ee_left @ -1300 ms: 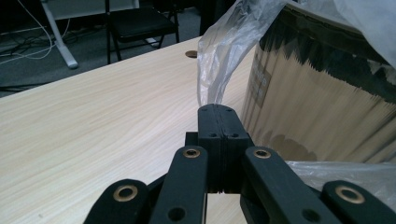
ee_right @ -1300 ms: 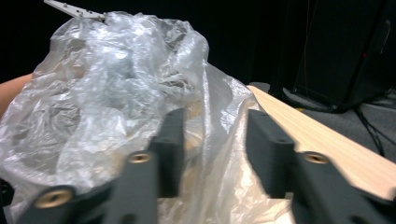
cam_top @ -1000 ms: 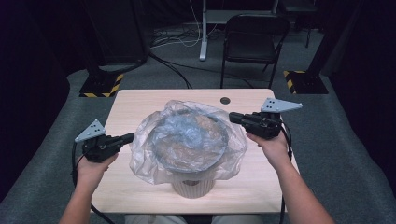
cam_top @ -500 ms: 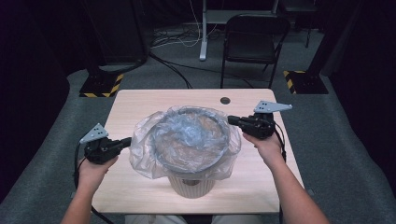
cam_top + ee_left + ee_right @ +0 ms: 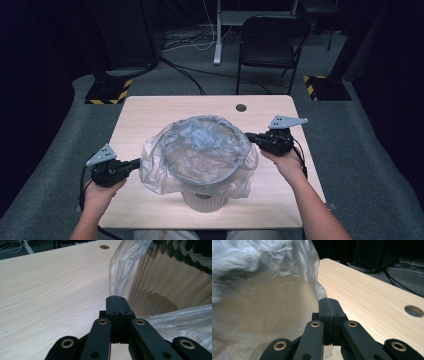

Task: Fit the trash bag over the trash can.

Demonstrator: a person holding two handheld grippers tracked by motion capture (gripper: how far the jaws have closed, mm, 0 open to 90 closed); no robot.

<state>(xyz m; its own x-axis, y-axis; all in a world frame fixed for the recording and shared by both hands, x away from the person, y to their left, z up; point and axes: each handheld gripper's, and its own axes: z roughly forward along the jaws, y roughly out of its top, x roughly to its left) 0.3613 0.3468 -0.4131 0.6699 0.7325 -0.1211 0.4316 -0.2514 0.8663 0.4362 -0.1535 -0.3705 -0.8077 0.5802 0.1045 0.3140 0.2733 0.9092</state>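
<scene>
- Left black two-jaw gripper (image 5: 136, 162): matte black linkage arms with brass-coloured pivot rivets, small dark screws on the jaws.
- Right black two-jaw gripper (image 5: 248, 136): same build.
- Grey three-cornered plate (image 5: 101, 154) tops each gripper.
- Black cable (image 5: 81, 184) trails from each.
- Bare forearms, no sleeves.

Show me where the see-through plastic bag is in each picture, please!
High view: the plastic bag sits mid-table, draped over the bin's rim, between the two grippers.
Left gripper view: the bag rises at upper centre-right, running down to the closed jaws.
Right gripper view: the bag covers the left half, its edge meeting the closed jaws.
Shared landmark: the round hole in the tabletop.
</scene>
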